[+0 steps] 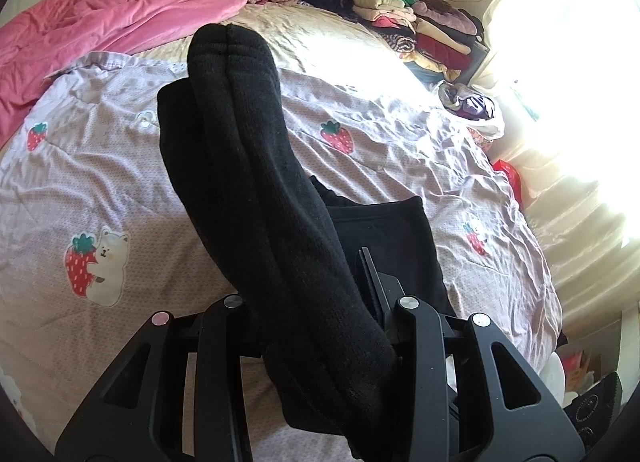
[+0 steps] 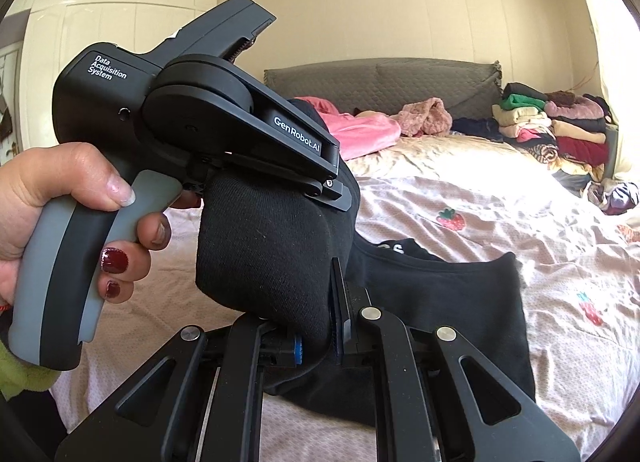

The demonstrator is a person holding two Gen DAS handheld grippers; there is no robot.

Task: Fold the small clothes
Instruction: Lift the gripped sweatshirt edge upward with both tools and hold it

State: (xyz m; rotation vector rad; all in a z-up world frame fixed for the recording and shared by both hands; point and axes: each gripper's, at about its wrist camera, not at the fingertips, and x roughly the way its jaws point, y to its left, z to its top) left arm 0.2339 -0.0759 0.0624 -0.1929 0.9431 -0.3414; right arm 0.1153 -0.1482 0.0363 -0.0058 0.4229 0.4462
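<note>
A pair of black socks [image 1: 240, 165] lies stacked lengthwise between the fingers of my left gripper [image 1: 320, 310], which is shut on them and holds them above the bed. In the right wrist view the left gripper [image 2: 328, 185] grips the socks [image 2: 264, 246] from above, and my right gripper [image 2: 316, 334] is shut on their lower end. A black garment [image 2: 460, 302] with white lettering lies flat on the bed under and behind the socks; it also shows in the left wrist view [image 1: 392, 234].
The bed has a lilac strawberry-print cover [image 1: 120, 165]. A pink blanket [image 1: 100, 17] lies at the back left, a stack of folded clothes [image 2: 560, 129] at the back right, a grey headboard [image 2: 380, 81] behind. A bright curtain [image 1: 568, 101] hangs on the right.
</note>
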